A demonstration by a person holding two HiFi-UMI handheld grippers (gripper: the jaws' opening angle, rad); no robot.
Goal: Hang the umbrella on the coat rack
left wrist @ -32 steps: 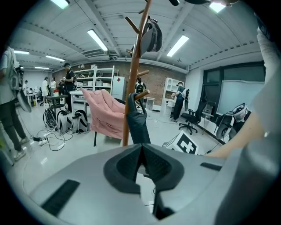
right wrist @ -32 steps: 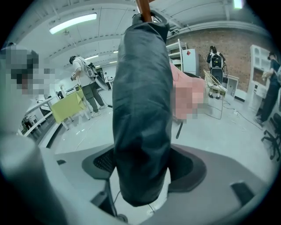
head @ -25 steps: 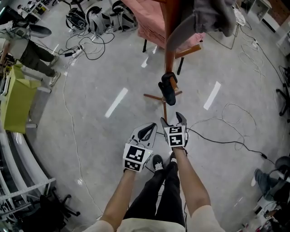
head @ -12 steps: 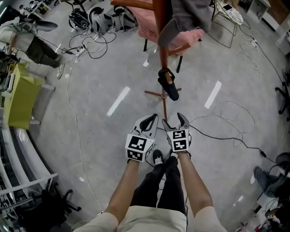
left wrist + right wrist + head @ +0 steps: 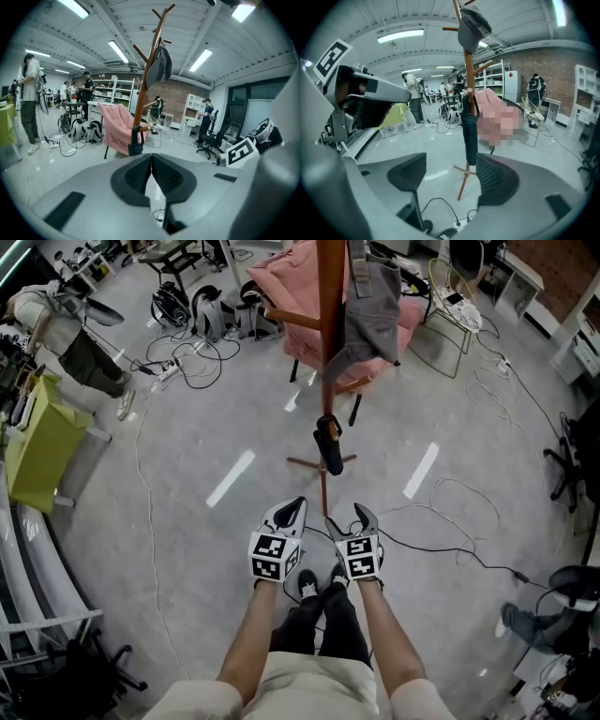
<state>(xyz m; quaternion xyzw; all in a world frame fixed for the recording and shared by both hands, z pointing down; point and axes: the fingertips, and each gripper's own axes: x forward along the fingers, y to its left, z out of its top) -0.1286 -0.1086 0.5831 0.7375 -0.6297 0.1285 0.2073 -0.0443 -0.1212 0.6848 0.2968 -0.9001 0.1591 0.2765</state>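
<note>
Two sets of fingers, and neither has anything in it. On your left gripper [image 5: 151,174] the jaws are pressed together with nothing between them. On your right gripper [image 5: 450,180] they stand spread, and only floor and a cable show in the gap. In the head view both grippers sit low and side by side in front of your legs, left gripper [image 5: 296,506] just beside right gripper [image 5: 348,519], and both are well apart from the rack. Beyond them, the umbrella [image 5: 328,448] is folded and dark. It hangs by its handle end from a low peg of the coat rack [image 5: 329,324], lying close along the wooden pole with its tip off the floor above the rack's spread feet. The right gripper view looks straight at the umbrella [image 5: 469,131], vertical against the pole. Higher up, a grey cap [image 5: 472,21] sits on the rack, and a pink armchair [image 5: 291,282] stands behind it. Judged from this, the hanging itself looks done: the umbrella is carried by the peg alone and nothing of yours touches it. All that seems left is to confirm it sits steady and keep clear.
</note>
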